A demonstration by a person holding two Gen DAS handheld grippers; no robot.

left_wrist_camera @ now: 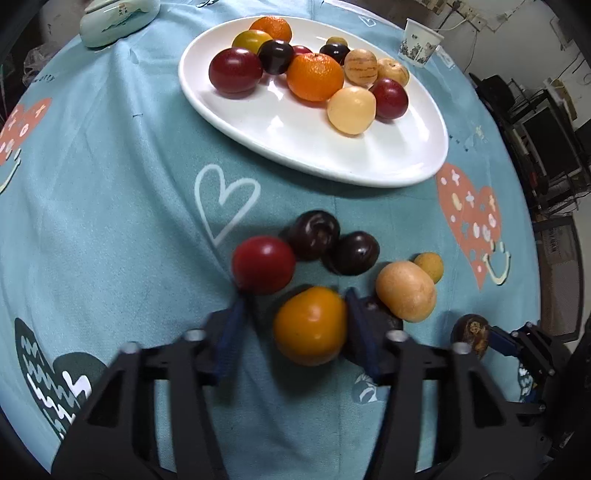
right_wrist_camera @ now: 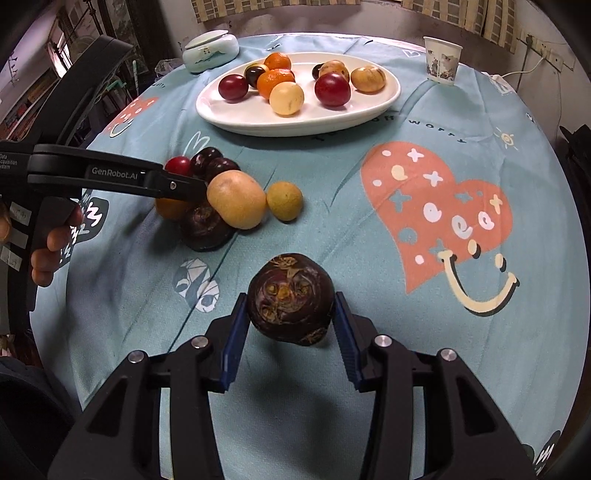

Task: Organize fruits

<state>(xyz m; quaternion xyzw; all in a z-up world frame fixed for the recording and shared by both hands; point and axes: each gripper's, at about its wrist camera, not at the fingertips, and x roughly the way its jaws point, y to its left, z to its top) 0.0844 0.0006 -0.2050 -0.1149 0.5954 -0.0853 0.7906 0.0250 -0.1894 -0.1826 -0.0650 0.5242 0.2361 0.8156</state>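
A white oval plate (left_wrist_camera: 388, 162) (right_wrist_camera: 229, 118) holds several fruits: oranges, red and dark plums, pale melons. On the cloth lies a loose cluster: a red plum (left_wrist_camera: 263, 264), two dark plums (left_wrist_camera: 314, 234), a tan pear-melon (left_wrist_camera: 405, 291) (right_wrist_camera: 237, 199), a small yellow fruit (left_wrist_camera: 429, 266) (right_wrist_camera: 284, 201). My left gripper (left_wrist_camera: 295, 310) is open around an orange-yellow fruit (left_wrist_camera: 310, 325); the right finger touches it, the left stands apart. My right gripper (right_wrist_camera: 290, 306) is shut on a dark brown mangosteen (right_wrist_camera: 291, 297) (left_wrist_camera: 471, 332), held just above the cloth.
A paper cup (left_wrist_camera: 419, 43) (right_wrist_camera: 442, 61) stands at the back right. A pale lidded ceramic bowl (left_wrist_camera: 114, 18) (right_wrist_camera: 210, 50) sits at the back left. Another dark fruit (right_wrist_camera: 205, 227) lies under the left gripper's arm. The round table drops off on all sides.
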